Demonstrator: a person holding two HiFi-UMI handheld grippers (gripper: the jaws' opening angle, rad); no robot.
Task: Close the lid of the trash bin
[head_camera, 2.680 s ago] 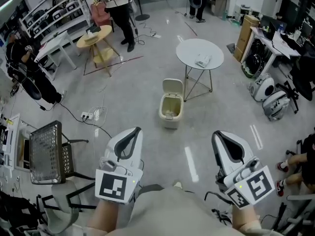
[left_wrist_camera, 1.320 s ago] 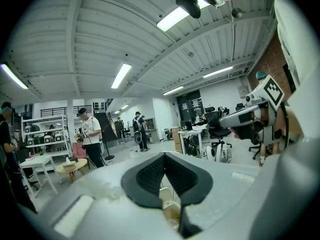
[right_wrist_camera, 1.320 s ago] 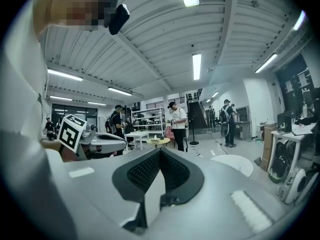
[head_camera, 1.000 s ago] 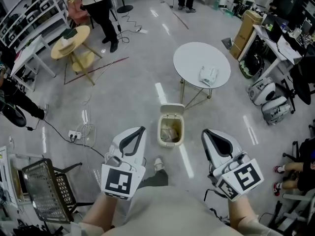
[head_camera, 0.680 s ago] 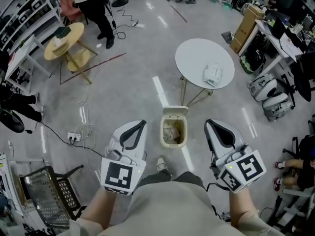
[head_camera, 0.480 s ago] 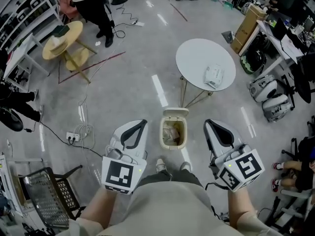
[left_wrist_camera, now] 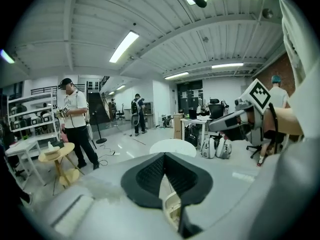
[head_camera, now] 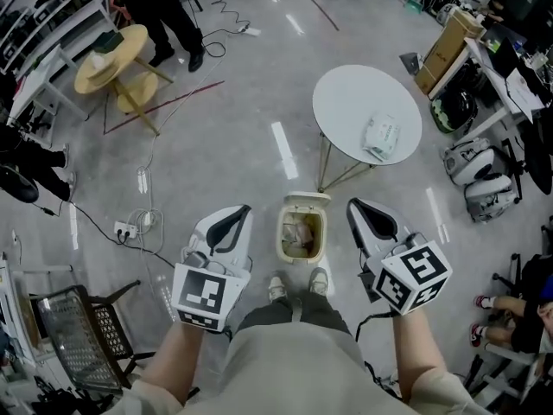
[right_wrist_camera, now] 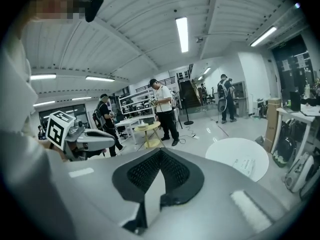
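Observation:
In the head view a small cream trash bin (head_camera: 301, 236) stands on the grey floor just ahead of the person's shoes. Its lid (head_camera: 306, 201) is swung up at the far side, and rubbish shows inside. My left gripper (head_camera: 240, 211) hangs to the bin's left and my right gripper (head_camera: 355, 204) to its right. Both are above the bin, apart from it. Both are shut with nothing between the tips, as the left gripper (left_wrist_camera: 164, 155) and right gripper (right_wrist_camera: 160, 151) views show. Part of the bin's rim (left_wrist_camera: 172, 209) shows through the left jaws' gap.
A round white table (head_camera: 354, 102) with a packet (head_camera: 382, 138) on it stands right behind the bin, its legs near the lid. A power strip and cables (head_camera: 131, 226) lie at the left, a mesh chair (head_camera: 78, 335) at the lower left. Bags (head_camera: 471, 167) sit at the right.
The person has walked up to the bin, which now sits close between the two grippers, by the shoes. The lid still stands up. Both grippers stay shut.

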